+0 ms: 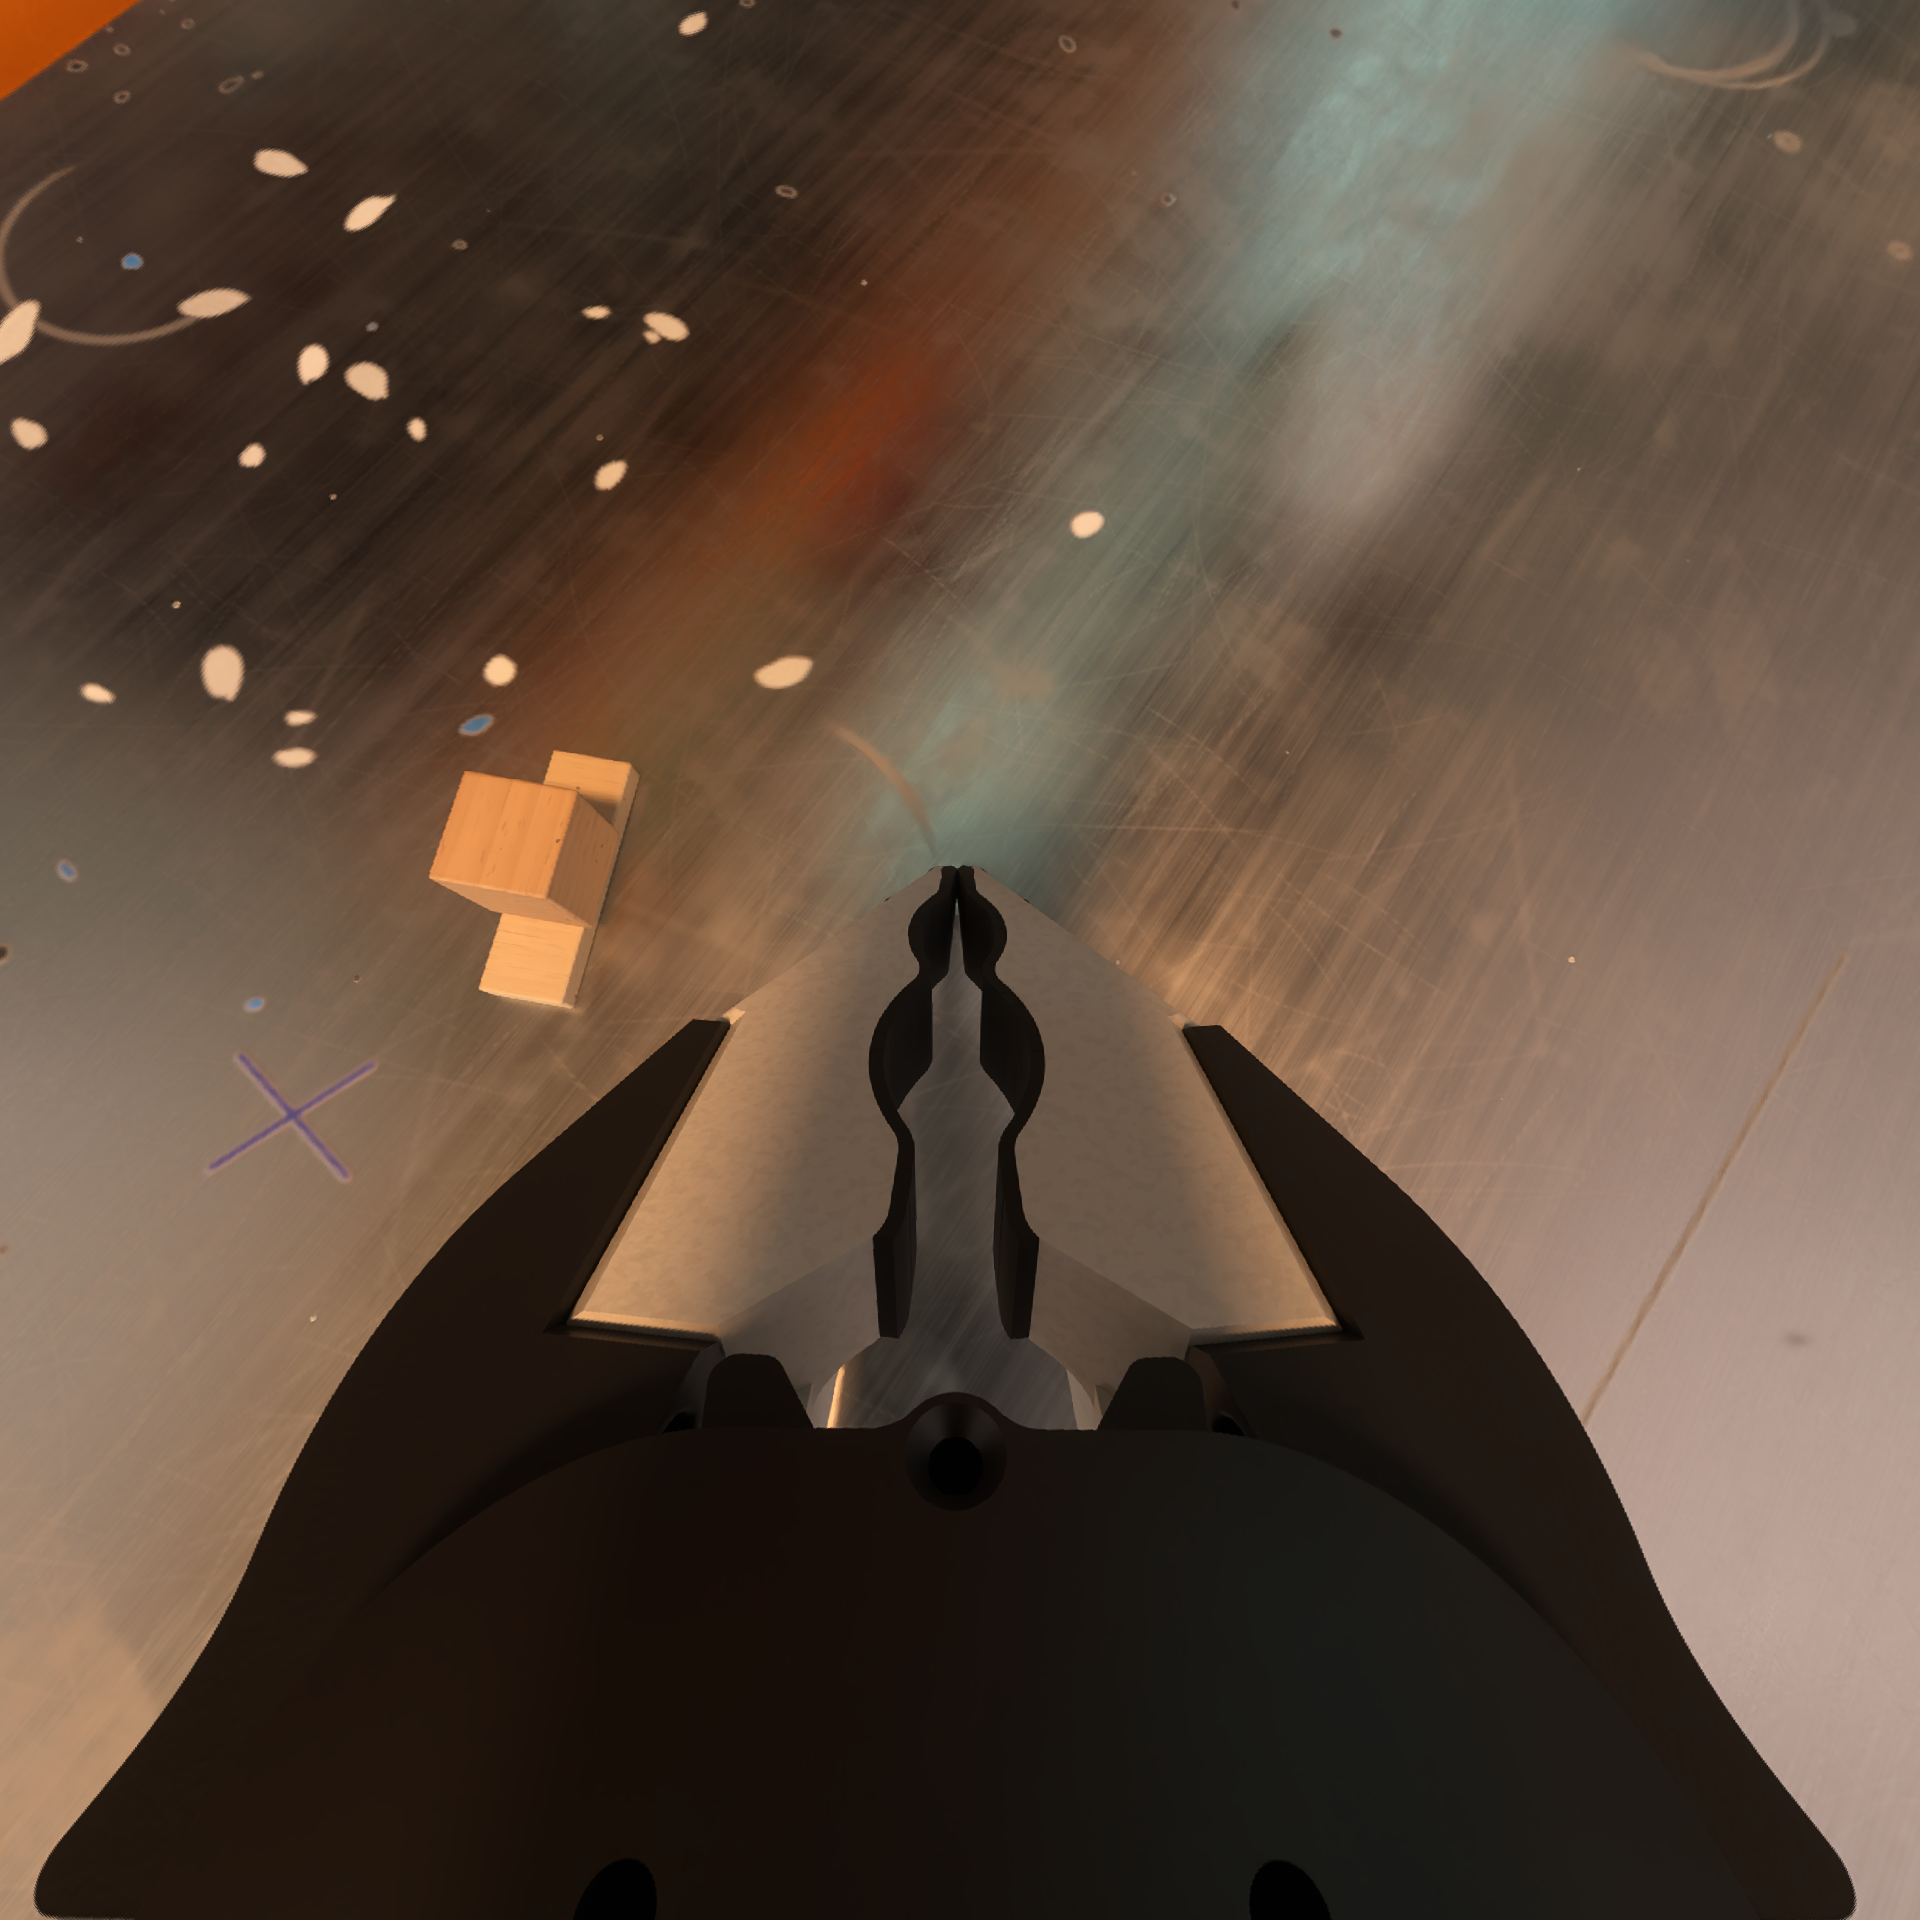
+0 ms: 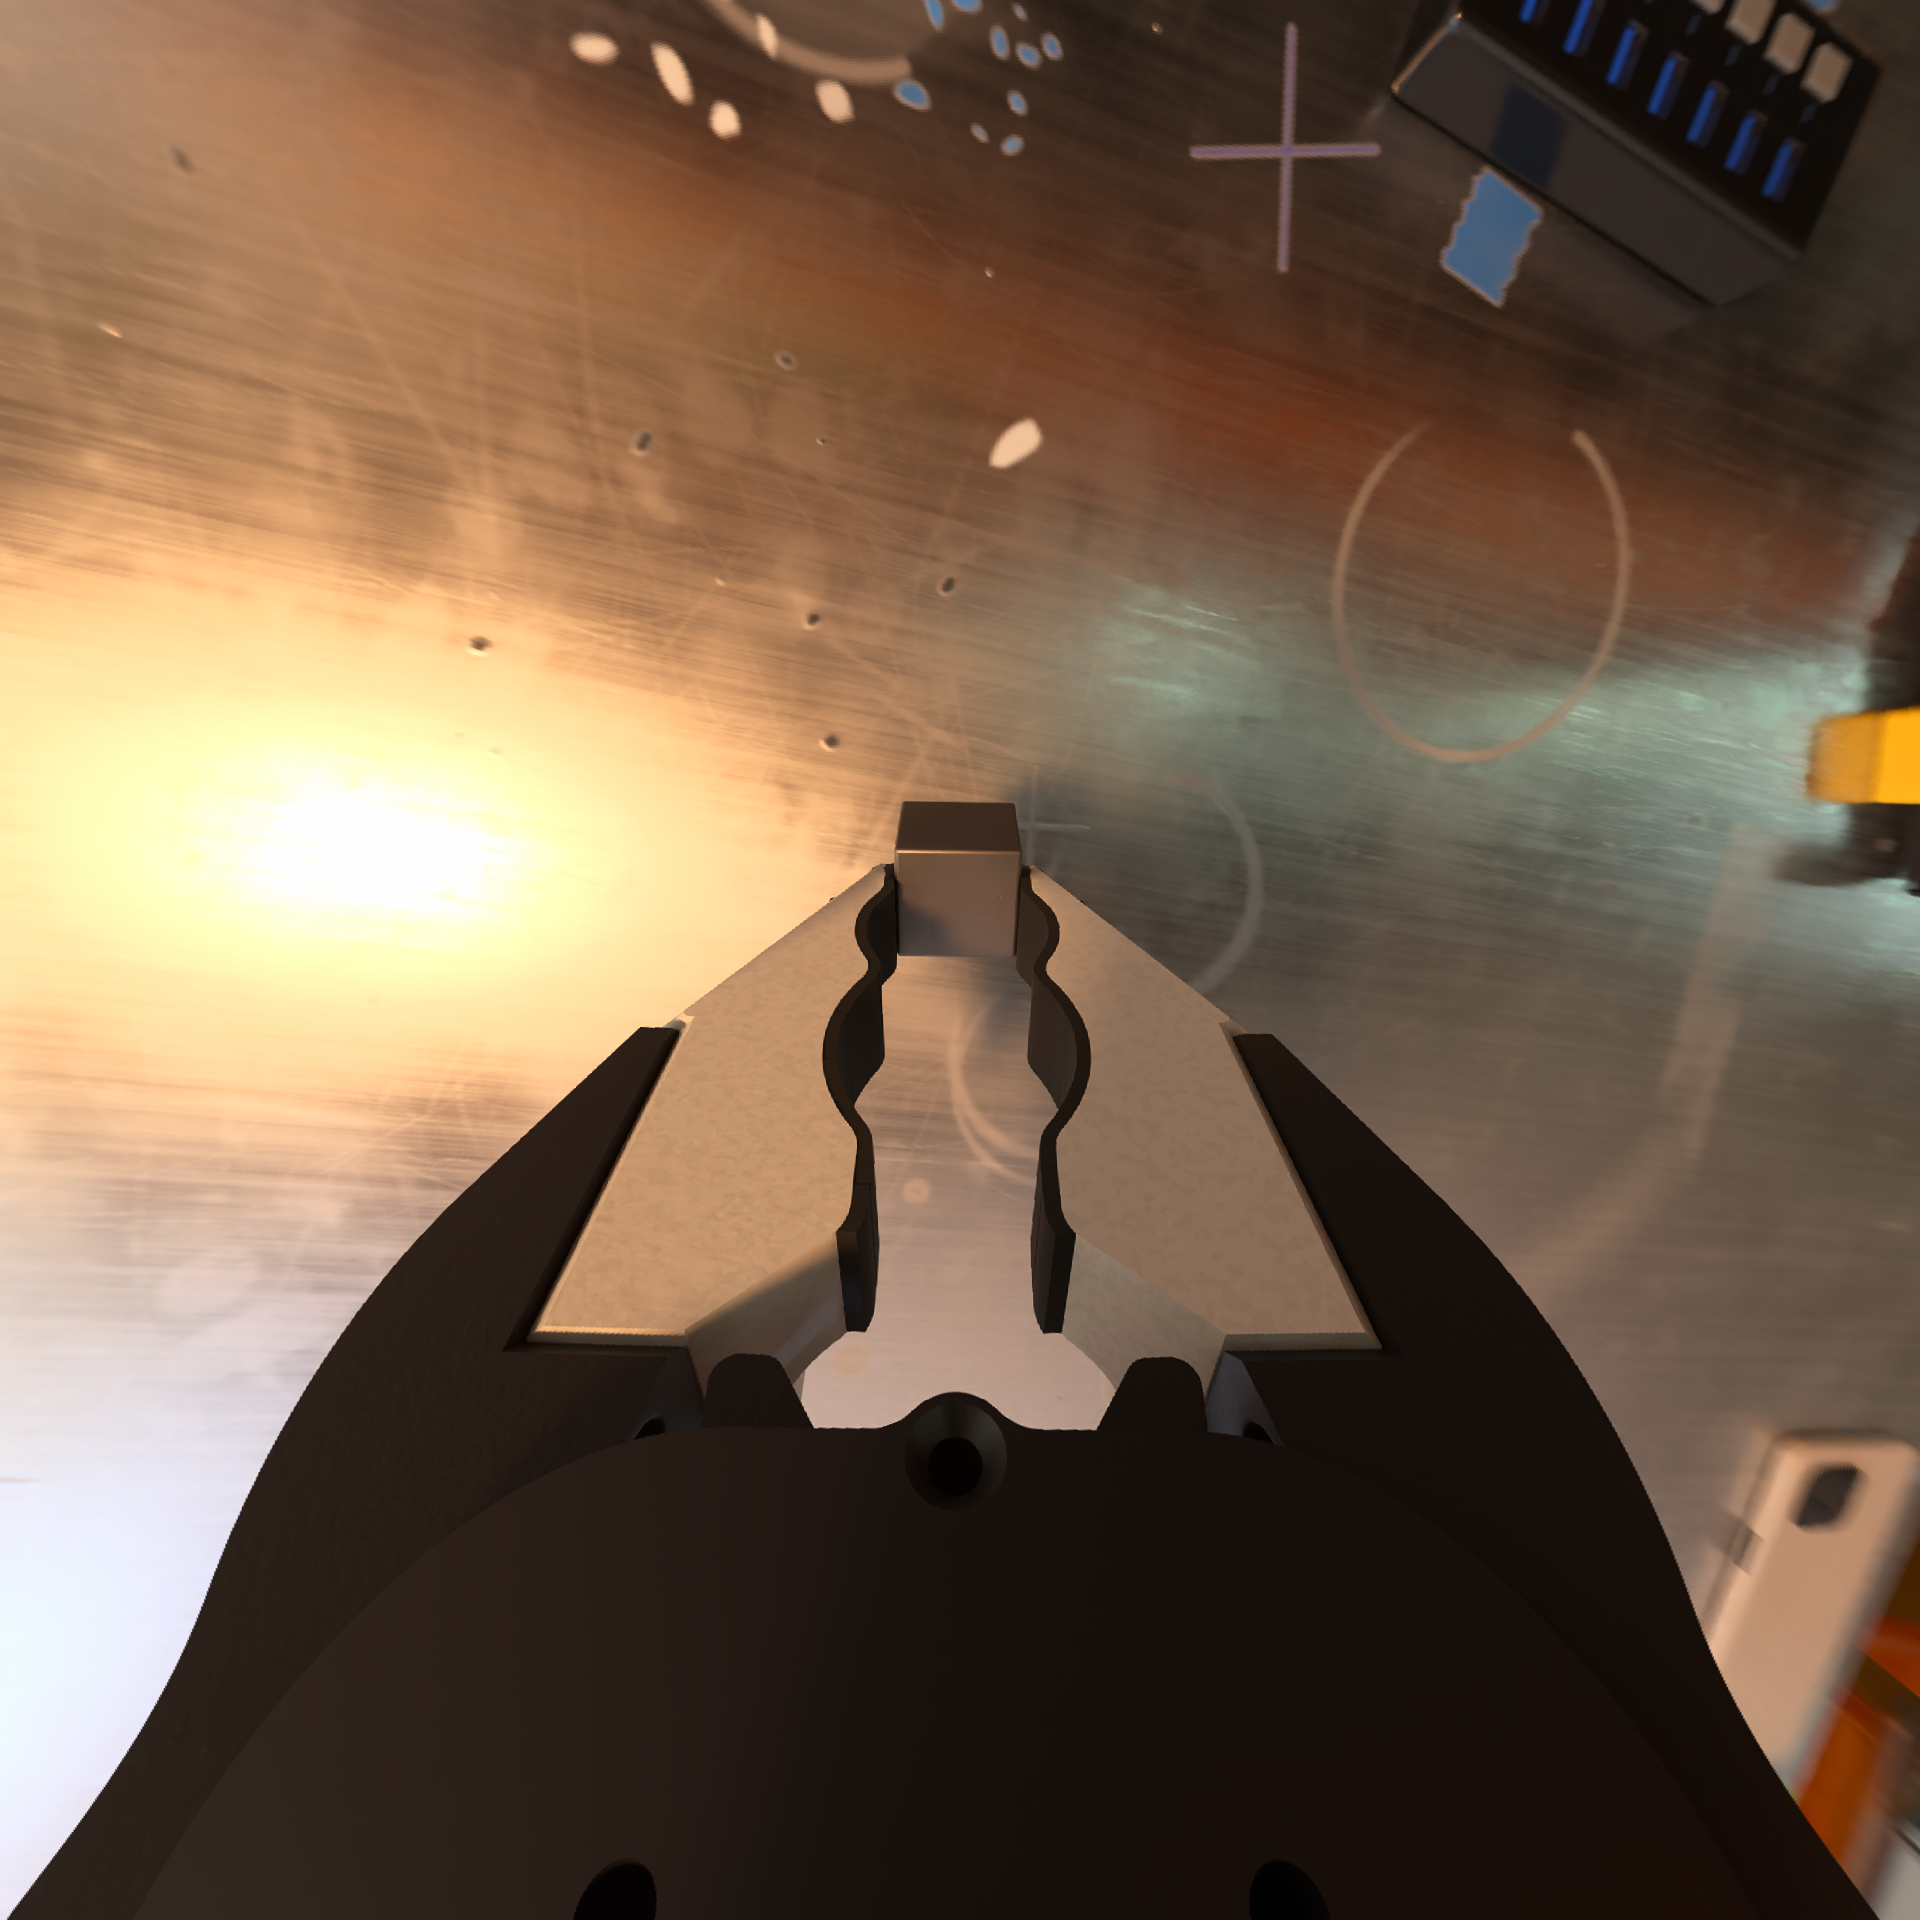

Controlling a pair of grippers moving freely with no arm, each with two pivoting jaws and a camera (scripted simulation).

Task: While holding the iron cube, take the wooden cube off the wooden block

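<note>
Left gripper [image 1: 956, 871] jaws pressed together (nothing between them); right gripper [image 2: 956, 883] jaws clamped around a load.

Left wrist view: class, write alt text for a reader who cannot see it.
The left gripper hangs shut and empty above a scratched metal table. Ahead to its left, a wooden cube sits on a longer wooden block.

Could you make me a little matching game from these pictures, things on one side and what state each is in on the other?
Things:
1. iron cube
2. wooden cube
3. left gripper
4. wooden block

States:
A. shut on nothing
B. lies on the table under a cube
C. held between fingers
D. sits on top of the block

Pairs: 1-C, 2-D, 3-A, 4-B
</note>
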